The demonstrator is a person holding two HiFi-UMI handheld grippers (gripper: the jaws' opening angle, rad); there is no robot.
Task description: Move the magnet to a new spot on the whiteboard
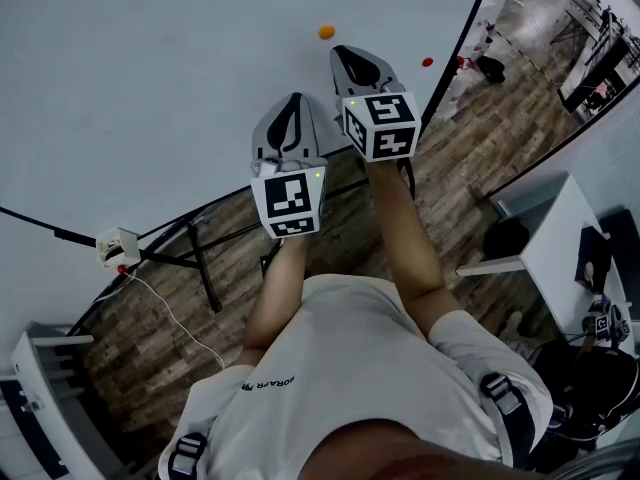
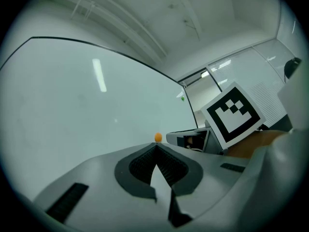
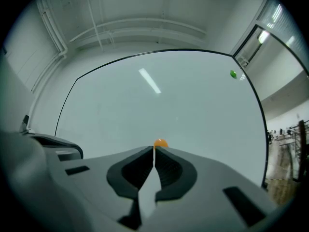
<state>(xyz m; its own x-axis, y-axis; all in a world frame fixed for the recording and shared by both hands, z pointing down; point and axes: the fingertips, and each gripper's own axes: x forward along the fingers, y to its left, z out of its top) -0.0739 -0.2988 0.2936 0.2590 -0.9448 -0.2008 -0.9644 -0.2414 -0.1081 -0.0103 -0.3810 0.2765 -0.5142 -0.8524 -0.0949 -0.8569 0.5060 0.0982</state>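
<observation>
A small orange magnet (image 1: pixel 327 31) sticks to the whiteboard (image 1: pixel 150 78). My right gripper (image 1: pixel 344 54) points at the board just below and right of it. Its jaws are shut with nothing between them. In the right gripper view the orange magnet (image 3: pixel 161 143) shows just past the tips of the right gripper (image 3: pixel 154 150), with a small gap to them in the head view. My left gripper (image 1: pixel 290 104) hangs lower and to the left, jaws shut and empty. From the left gripper view the orange magnet (image 2: pixel 158 137) sits beyond the tips of the left gripper (image 2: pixel 155 147).
A red magnet (image 1: pixel 427 62) sits near the board's right edge, and a green magnet (image 3: pixel 233 74) at its upper right corner. Below the board are its black stand legs (image 1: pixel 200 258), a power strip (image 1: pixel 117 247) with a cable, wooden floor and a white table (image 1: pixel 560 233) at right.
</observation>
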